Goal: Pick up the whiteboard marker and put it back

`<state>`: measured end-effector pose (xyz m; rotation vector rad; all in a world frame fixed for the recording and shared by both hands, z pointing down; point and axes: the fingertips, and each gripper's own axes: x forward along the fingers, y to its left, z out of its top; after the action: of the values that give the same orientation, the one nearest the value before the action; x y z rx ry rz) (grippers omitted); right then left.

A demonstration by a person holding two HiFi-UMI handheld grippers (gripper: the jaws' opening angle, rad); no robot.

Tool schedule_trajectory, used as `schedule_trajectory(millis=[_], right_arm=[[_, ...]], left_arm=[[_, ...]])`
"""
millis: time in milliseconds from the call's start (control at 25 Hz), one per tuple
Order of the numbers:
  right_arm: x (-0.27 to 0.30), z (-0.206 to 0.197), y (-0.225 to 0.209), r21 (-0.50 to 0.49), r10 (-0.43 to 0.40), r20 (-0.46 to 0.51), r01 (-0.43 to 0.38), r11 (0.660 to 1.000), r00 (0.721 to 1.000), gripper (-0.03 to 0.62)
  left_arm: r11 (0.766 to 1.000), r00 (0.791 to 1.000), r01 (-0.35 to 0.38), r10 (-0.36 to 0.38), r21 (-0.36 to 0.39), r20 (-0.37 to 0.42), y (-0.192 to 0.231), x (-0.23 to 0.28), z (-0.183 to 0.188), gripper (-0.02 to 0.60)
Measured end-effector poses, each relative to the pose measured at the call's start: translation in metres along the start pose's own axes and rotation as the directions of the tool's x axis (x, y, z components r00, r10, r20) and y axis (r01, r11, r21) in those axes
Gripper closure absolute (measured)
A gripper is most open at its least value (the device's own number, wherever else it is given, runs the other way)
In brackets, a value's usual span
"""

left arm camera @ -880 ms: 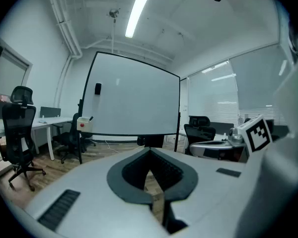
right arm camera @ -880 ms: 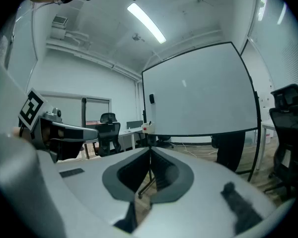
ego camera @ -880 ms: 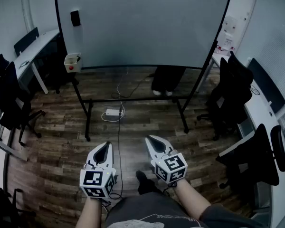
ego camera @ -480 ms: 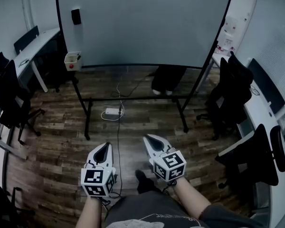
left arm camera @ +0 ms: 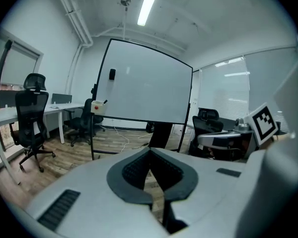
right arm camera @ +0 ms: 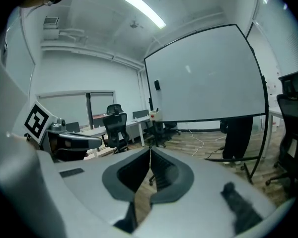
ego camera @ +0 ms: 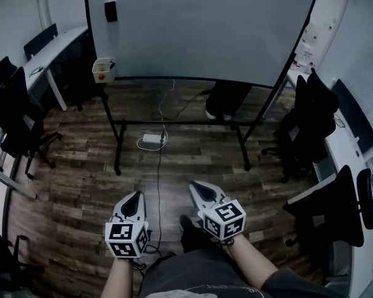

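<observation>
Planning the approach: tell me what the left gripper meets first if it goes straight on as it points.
Nothing close: the left gripper, shut and empty, aims slightly down over the wooden floor toward the whiteboard stand. Probably floor first; depth is unclear.

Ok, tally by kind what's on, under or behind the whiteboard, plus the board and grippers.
Whiteboard: 1
Small box on its frame: 1
Black block on board: 1
Power strip: 1
Person behind: 1
Grippers: 2, left gripper, right gripper
Total: 7
</observation>
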<state>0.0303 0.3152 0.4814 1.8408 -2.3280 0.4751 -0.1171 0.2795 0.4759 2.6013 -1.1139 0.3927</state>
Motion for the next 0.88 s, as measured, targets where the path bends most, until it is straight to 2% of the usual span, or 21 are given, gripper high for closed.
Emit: schedule_trajectory(millis=[160,320,880], right_arm=[[0.011,-0.005,-0.002,0.015,0.010,-0.003,-0.010,1.000,1.000,0.568],[0.042,0.005,-0.015,0.000,0.024,0.002,-0.024,1.000,1.000,0.568],[0.207,0.080,-0.103,0.003,0.159,-0.002,-0.159,0.987,0.987,0.568]], left_arm=[[1.000,1.000,-0.006,0.006,-0.020,-0.003,0.010,0.007,0.001,0.568],[1.000,1.000,-0.014,0.014,-0.009,0.013,0.024,0.030,0.017,0.568],[0.991,0.992,-0.124,0.125,-0.039,0.010,0.088,0.173,0.088,0.568]])
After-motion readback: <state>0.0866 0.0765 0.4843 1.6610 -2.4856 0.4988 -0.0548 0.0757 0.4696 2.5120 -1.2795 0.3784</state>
